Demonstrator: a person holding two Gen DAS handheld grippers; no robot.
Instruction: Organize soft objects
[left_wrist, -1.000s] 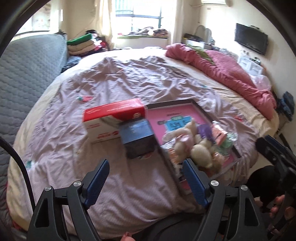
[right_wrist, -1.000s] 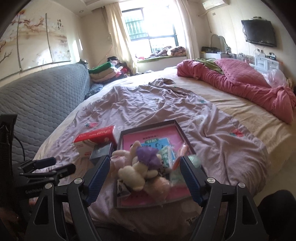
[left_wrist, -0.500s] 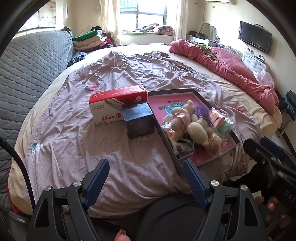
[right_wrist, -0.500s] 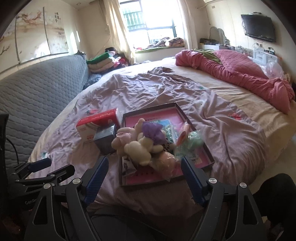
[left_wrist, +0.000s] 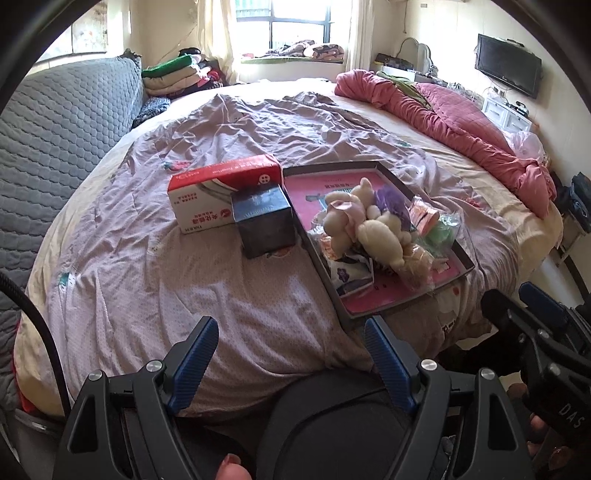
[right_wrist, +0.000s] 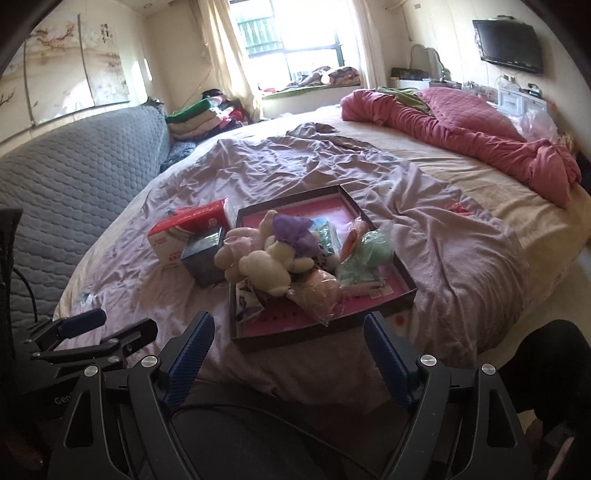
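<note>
A dark-rimmed tray (left_wrist: 369, 164) with a pink floor lies on the lilac bedspread. Heaped in it are a cream plush toy (left_wrist: 380, 236), a purple soft piece (left_wrist: 391, 197), a green packet (left_wrist: 439, 230) and a peach bagged item (left_wrist: 417, 262). The right wrist view shows the same tray (right_wrist: 295, 194), the plush toy (right_wrist: 264, 267) and the green packet (right_wrist: 373, 247). My left gripper (left_wrist: 290, 328) is open over the bed's near edge, left of the tray's near corner. My right gripper (right_wrist: 289, 323) is open just short of the tray's near rim. Neither holds anything.
A red-and-white box (left_wrist: 221, 188) and a dark cube box (left_wrist: 264, 221) stand left of the tray. A grey quilted headboard (left_wrist: 55, 147) runs along the left. A pink duvet (left_wrist: 461, 125) lies at the far right. A person's dark-clad legs are below the grippers.
Both grippers have drawn back from the tray toward the bed's near edge, so the tray and boxes now sit farther beyond the fingertips. Nothing was picked up.
</note>
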